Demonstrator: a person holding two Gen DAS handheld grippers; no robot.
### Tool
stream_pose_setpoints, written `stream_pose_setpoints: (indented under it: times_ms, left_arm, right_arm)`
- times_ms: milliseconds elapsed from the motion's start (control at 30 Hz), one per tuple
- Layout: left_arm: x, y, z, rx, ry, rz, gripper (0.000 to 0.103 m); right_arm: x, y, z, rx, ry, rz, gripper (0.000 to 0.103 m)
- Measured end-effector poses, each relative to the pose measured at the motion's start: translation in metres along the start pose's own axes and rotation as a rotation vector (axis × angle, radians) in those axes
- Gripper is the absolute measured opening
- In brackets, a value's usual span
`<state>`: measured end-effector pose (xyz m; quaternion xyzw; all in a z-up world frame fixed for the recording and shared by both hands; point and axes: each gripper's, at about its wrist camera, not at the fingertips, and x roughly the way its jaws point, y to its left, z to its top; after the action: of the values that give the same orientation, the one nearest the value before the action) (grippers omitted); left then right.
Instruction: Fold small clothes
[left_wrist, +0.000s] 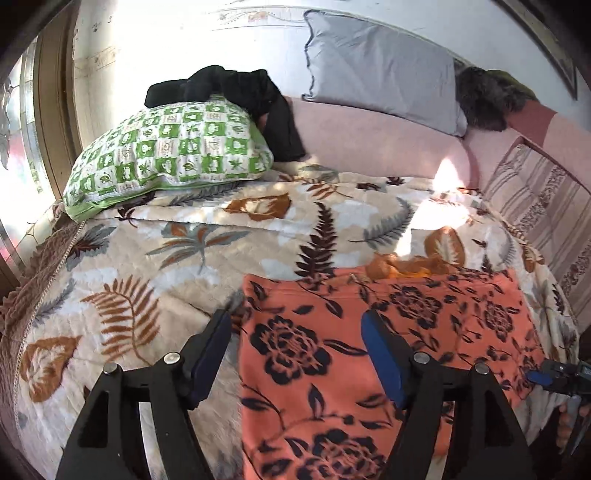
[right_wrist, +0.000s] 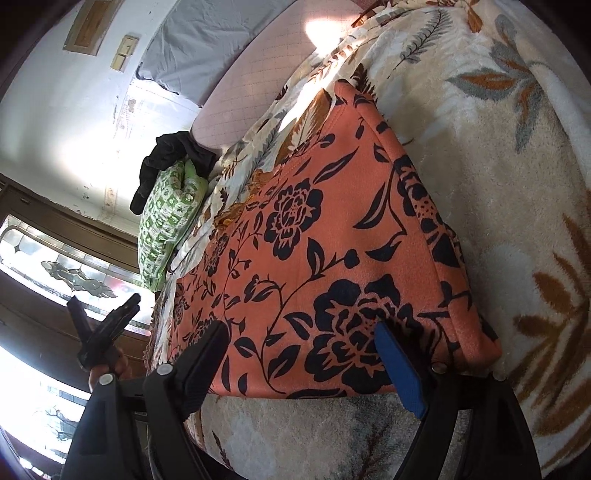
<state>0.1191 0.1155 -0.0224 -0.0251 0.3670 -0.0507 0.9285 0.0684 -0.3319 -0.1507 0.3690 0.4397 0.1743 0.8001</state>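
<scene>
Lying flat on a bed, over a cream blanket (left_wrist: 155, 258) printed with brown and grey leaves: an orange garment (left_wrist: 369, 350) with a black floral print, looking already folded into a rough rectangle with doubled edges. Risking, by my judgement, a spoiled fold from here: the fleecy blanket underneath being snagged together with the cloth if either set of fingers dips too deep, or only the top layer being caught so the layers slide apart and the rectangle skews; the gathered, darker orange bit at the far edge possibly slipping out when the piece is lifted. Hovering over the garment's near left corner with the fingers (left_wrist: 380, 358) spread wide and nothing between them: the left gripper (left_wrist: 295, 354), one finger over the blanket just beside the cloth's left edge, the other over the print. Hanging at the near right corner, likewise spread and not pinching anything: the right gripper (right_wrist: 306, 354), its fingers (right_wrist: 397, 365) straddling the front edge, cloth lying beneath and ahead rather than clamped. Sitting well apart at the head of the bed: a green checked pillow (left_wrist: 166, 151) with a black garment (left_wrist: 236, 96) draped on it, and a grey pillow (left_wrist: 380, 70) against the wall.
</scene>
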Motion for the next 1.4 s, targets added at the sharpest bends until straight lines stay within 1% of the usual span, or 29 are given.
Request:
stream_pose_setpoints:
  times_ms: [67,133,200,233,267,300,333,367,400,433,467,533,567,633,700,767,833,900,967,1033,1067,1100,1133,1167,1267,1333,1400]
  left_arm:
    - [-0.007,-0.015,-0.022,0.000,0.013,-0.011,0.073]
    - [0.003,-0.023,-0.045,-0.008,0.059,-0.033,0.073]
    - [0.031,-0.024,-0.069,-0.029,0.163,-0.020,0.073]
    - [0.052,-0.024,-0.081,-0.020,0.245,0.004,0.073]
    - [0.068,-0.025,-0.091,0.003,0.300,0.033,0.075]
    - [0.062,-0.030,-0.093,0.039,0.240,0.047,0.075]
    - [0.056,-0.036,-0.090,0.071,0.228,0.068,0.075]
    - [0.052,-0.039,-0.086,0.079,0.240,0.072,0.075]
    - [0.044,-0.040,-0.081,0.069,0.219,0.057,0.075]
    - [0.035,-0.040,-0.077,0.057,0.180,0.045,0.075]
    - [0.026,-0.040,-0.072,0.051,0.144,0.039,0.075]
    - [0.017,-0.037,-0.069,0.036,0.103,0.032,0.075]
    - [0.020,-0.035,-0.070,0.030,0.109,0.045,0.075]
    - [0.037,-0.030,-0.079,0.033,0.180,0.068,0.075]
    - [0.055,-0.023,-0.089,0.022,0.247,0.088,0.075]
    - [0.053,-0.022,-0.095,0.025,0.216,0.080,0.076]
    - [0.054,-0.025,-0.095,0.047,0.214,0.083,0.076]
    - [0.055,-0.024,-0.095,0.059,0.207,0.079,0.077]
    - [0.054,-0.022,-0.096,0.054,0.191,0.066,0.078]
    - [0.054,-0.022,-0.097,0.054,0.183,0.060,0.078]
    - [0.054,-0.022,-0.097,0.056,0.181,0.057,0.079]
    - [0.054,-0.022,-0.097,0.059,0.180,0.054,0.080]
    - [0.055,-0.022,-0.096,0.061,0.179,0.051,0.081]
    - [0.056,-0.022,-0.096,0.059,0.175,0.046,0.082]
    - [0.055,-0.022,-0.096,0.058,0.168,0.043,0.083]
    - [0.053,-0.023,-0.096,0.055,0.163,0.042,0.083]
    - [0.047,-0.021,-0.097,0.041,0.156,0.033,0.083]
  right_arm:
    - [-0.004,0.007,0.000,0.000,0.003,-0.014,0.084]
    - [-0.013,0.017,0.002,-0.002,-0.016,0.054,0.084]
    - [-0.022,0.021,0.005,0.010,-0.046,0.113,0.084]
    - [-0.023,0.017,0.006,0.033,-0.057,0.123,0.084]
    - [-0.020,0.008,0.008,0.073,-0.057,0.109,0.086]
    - [-0.013,-0.007,0.009,0.130,-0.042,0.065,0.088]
    - [-0.003,-0.026,0.009,0.196,-0.013,0.025,0.087]
    - [-0.005,-0.036,0.009,0.255,-0.033,0.071,0.085]
    - [-0.013,-0.034,0.010,0.273,-0.054,0.090,0.085]
    - [-0.019,-0.024,0.011,0.242,-0.053,0.072,0.085]
    - [-0.023,-0.012,0.013,0.180,-0.061,0.058,0.087]
    - [-0.026,0.004,0.015,0.099,-0.054,0.033,0.087]
    - [-0.025,0.007,0.016,0.090,-0.048,0.022,0.087]
    - [-0.024,0.010,0.022,0.099,-0.038,0.038,0.087]
    - [-0.020,0.020,0.035,0.070,-0.033,0.052,0.087]
    - [-0.014,0.030,0.052,0.042,-0.024,0.042,0.087]
    - [-0.004,0.034,0.074,0.025,-0.010,0.055,0.087]
    - [0.009,0.033,0.103,0.037,-0.018,0.031,0.087]
    - [0.027,0.025,0.132,0.079,-0.008,0.038,0.087]
    - [0.048,0.007,0.158,0.134,0.005,0.023,0.087]
    - [0.059,-0.005,0.169,0.156,0.008,-0.006,0.086]
    - [0.067,-0.021,0.175,0.204,0.006,-0.047,0.085]
    - [0.071,-0.034,0.177,0.265,-0.001,-0.015,0.085]
    - [0.069,-0.037,0.176,0.292,-0.020,0.015,0.085]
    - [0.043,-0.014,0.160,0.232,-0.059,0.083,0.086]
    - [0.021,0.005,0.132,0.170,-0.062,0.123,0.086]
    - [-0.001,0.019,0.092,0.121,-0.064,0.153,0.086]
